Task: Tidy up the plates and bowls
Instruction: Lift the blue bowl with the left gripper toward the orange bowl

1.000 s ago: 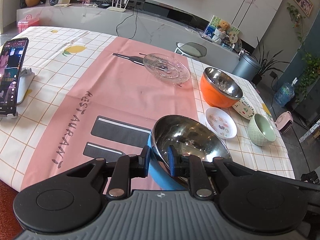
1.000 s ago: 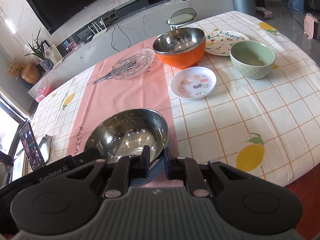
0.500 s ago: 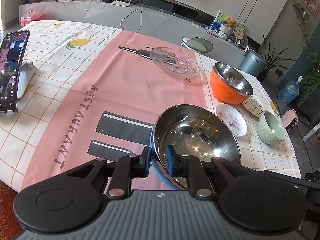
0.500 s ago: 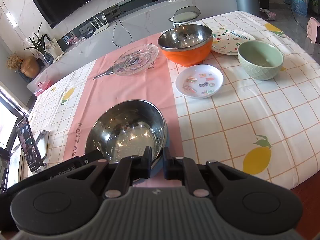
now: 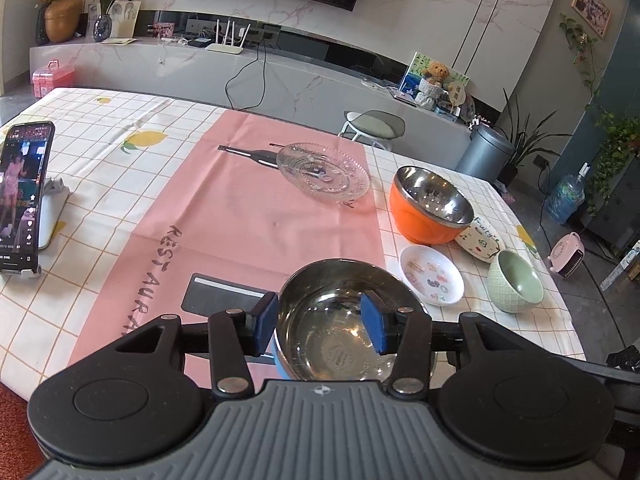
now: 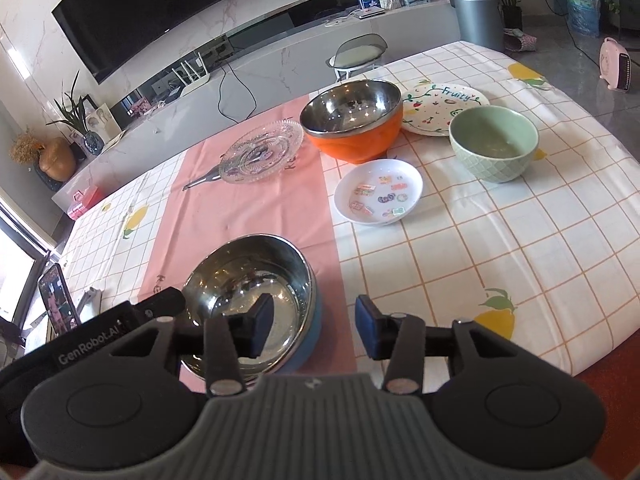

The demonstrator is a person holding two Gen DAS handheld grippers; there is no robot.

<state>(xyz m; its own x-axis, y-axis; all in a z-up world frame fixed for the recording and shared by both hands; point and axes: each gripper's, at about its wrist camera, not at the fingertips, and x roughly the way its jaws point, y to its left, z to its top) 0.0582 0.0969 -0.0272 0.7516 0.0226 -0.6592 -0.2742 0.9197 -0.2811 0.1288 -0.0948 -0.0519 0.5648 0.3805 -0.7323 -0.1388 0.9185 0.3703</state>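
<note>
A blue steel-lined bowl [image 5: 336, 332] [image 6: 256, 280] sits on the pink runner near the table's front edge. My left gripper [image 5: 322, 328] is open, its pads astride the bowl's left rim. My right gripper [image 6: 314, 330] is open astride the bowl's right rim. Farther back stand an orange steel-lined bowl [image 5: 428, 204] [image 6: 354, 120], a glass plate [image 5: 322, 170] [image 6: 262, 150], a small white sticker dish [image 5: 432, 274] [image 6: 378, 192], a green bowl [image 5: 516, 280] [image 6: 494, 142] and a "Fruity" plate [image 5: 482, 238] [image 6: 440, 106].
A phone on a stand [image 5: 22, 196] [image 6: 56, 300] is at the table's left edge. The checked tablecloth [image 6: 500, 240] reaches the front and right edges. A stool [image 5: 372, 124], a grey bin [image 5: 484, 152] and a media bench stand beyond the table.
Both grippers were shut on the blue bowl's rim and have opened. The bowl came down and now rests level on the runner.
</note>
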